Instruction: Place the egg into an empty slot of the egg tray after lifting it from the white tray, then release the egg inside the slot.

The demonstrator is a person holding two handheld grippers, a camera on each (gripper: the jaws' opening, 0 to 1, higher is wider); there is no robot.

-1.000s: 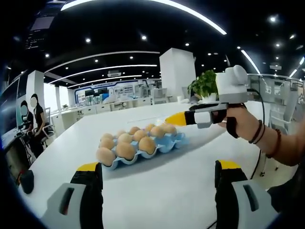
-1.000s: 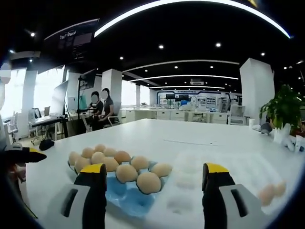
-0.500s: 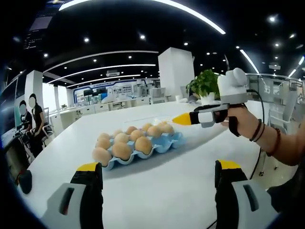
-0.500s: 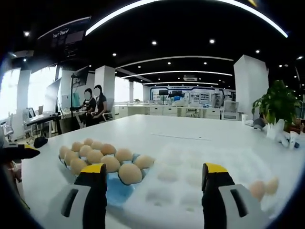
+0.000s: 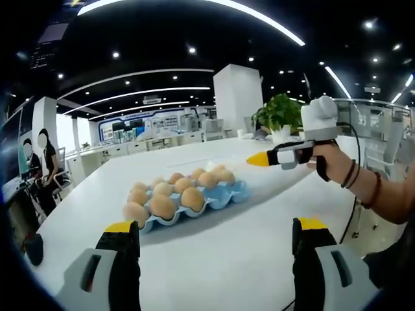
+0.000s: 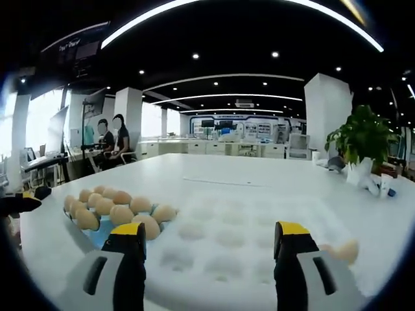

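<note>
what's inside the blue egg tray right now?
The blue egg tray holds brown eggs in most slots. In the right gripper view, bare blue shows near the right claw's jaw, likely an empty slot. Slots behind the front eggs are covered.

In the right gripper view we see the egg tray (image 6: pixel 97 217) on the table (image 6: pixel 259 178), filled with eggs, touching the left edge of the white tray (image 6: pixel 246 240). One egg (image 6: pixel 345 251) lies at the white tray's right side. A potted plant (image 6: pixel 358 146) stands behind, to the right.
</note>
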